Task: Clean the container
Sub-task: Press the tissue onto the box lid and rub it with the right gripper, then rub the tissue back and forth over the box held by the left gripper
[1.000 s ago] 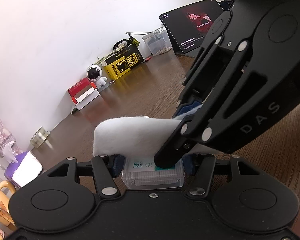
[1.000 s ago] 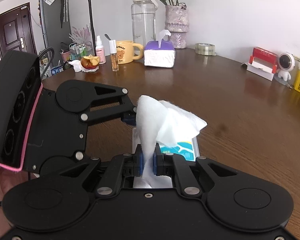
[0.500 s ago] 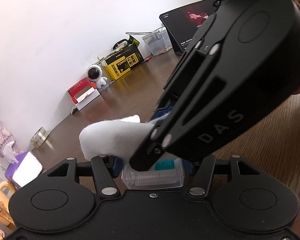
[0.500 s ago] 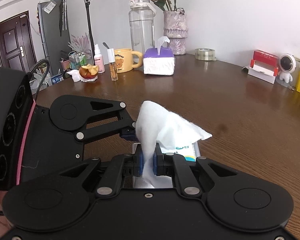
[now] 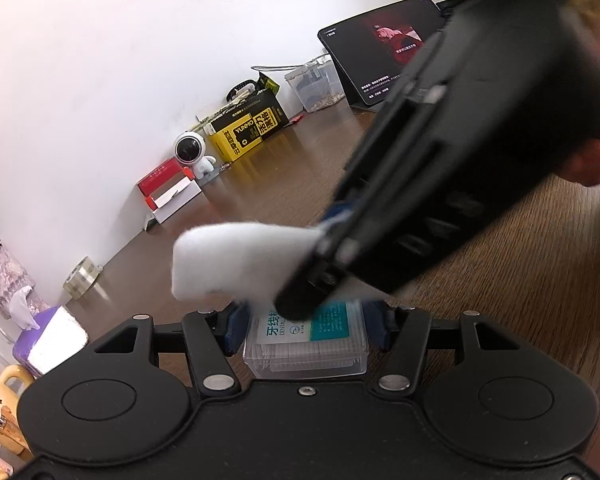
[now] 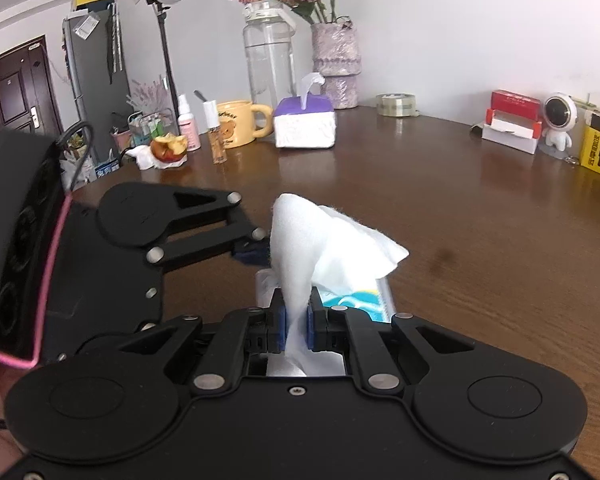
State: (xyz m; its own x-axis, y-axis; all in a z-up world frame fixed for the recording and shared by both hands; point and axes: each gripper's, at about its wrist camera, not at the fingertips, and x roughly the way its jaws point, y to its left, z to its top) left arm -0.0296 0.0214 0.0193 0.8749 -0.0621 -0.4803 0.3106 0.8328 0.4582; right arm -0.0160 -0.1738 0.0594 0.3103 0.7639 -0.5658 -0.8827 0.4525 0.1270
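From the left wrist view, the left gripper point(image 5: 306, 330) clamps one small clear plastic box with a white-and-teal label point(image 5: 306, 340) between its blue pads, the box's long axis running across from one finger to the other, held low over the dark brown wooden tabletop point(image 5: 520, 272). The right gripper point(image 5: 300, 304) comes down from the upper right onto the label's top face, carrying one white wipe point(image 5: 236, 260) that trails off to the left; it is the nearer tool to the lid, touching or just above it, though blur hides which. From the right wrist view, the right gripper point(image 6: 297, 326) is closed tightly on that wipe point(image 6: 320, 240), whose loose folds fan upward, with the box point(image 6: 364, 300) directly ahead of and under the fingertips and the left gripper point(image 6: 256, 250) reaching in from the left side.
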